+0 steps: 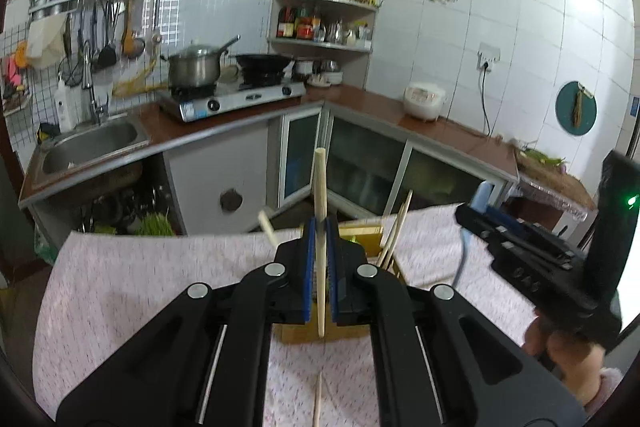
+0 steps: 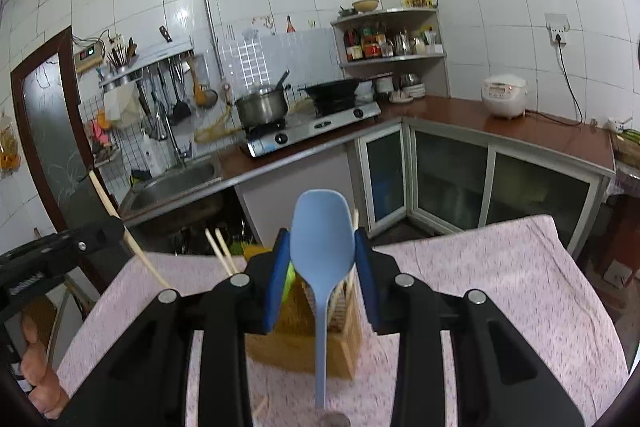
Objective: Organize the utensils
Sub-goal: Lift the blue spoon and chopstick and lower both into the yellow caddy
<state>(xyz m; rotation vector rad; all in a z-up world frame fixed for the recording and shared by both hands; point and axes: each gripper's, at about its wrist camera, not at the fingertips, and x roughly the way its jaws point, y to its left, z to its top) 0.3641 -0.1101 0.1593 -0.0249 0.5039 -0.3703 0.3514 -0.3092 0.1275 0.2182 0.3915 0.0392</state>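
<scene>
At the centre of the left wrist view the left gripper (image 1: 320, 263) is clamped on a single wooden chopstick (image 1: 320, 227), which stands nearly upright over the wooden holder (image 1: 366, 235) on the pink tablecloth (image 1: 140, 275). In the right wrist view the right gripper (image 2: 322, 267) pinches a blue spoon (image 2: 322, 239) by the sides of its bowl, handle hanging down in front of the holder. Both look light and stiff; the thin chopstick may pivot in the pads, so a mid-length hold seems safest, and the smooth spoon could slip, its neck looking surer.
</scene>
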